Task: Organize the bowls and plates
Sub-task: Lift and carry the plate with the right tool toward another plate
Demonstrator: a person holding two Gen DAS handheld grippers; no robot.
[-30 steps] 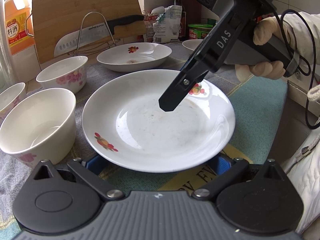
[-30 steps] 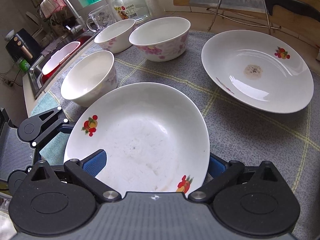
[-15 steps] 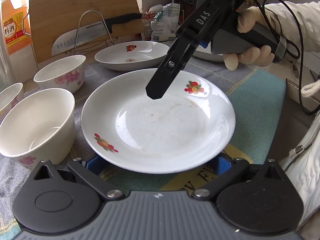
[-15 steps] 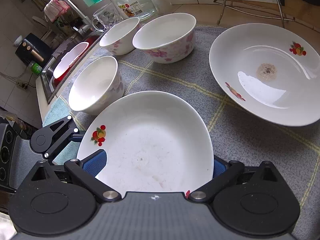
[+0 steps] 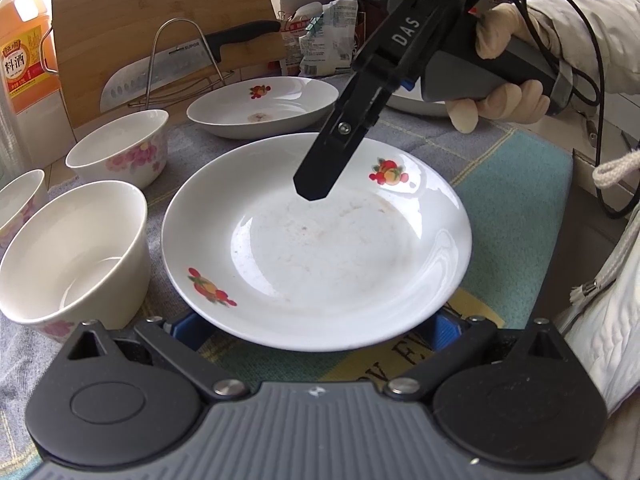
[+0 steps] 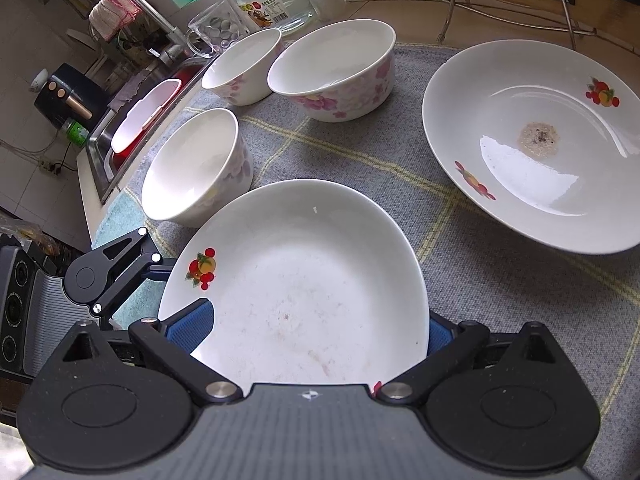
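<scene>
- While the left hand-held gripper sits low at the near rim of a plate, its blue pads stand wide apart under the rim on either side, released, not pinching.
- Over the plate's far half hangs the right hand-held gripper, held by a gloved hand; in its own view its blue pads flank the plate, spread wide, gripping nothing.
- Left of the left hand-held gripper, almost touching the plate, stands a bowl, with two more bowls behind it and one at the frame's edge.
- Beyond the plate lies a second plate with a brown stain at its middle, apart from the first.
- Behind it a wire rack carries a knife against a cutting board; an orange bottle stands further left.
- All crockery rests on a grey mat on the bench; a sink lies far left in the right view.
</scene>
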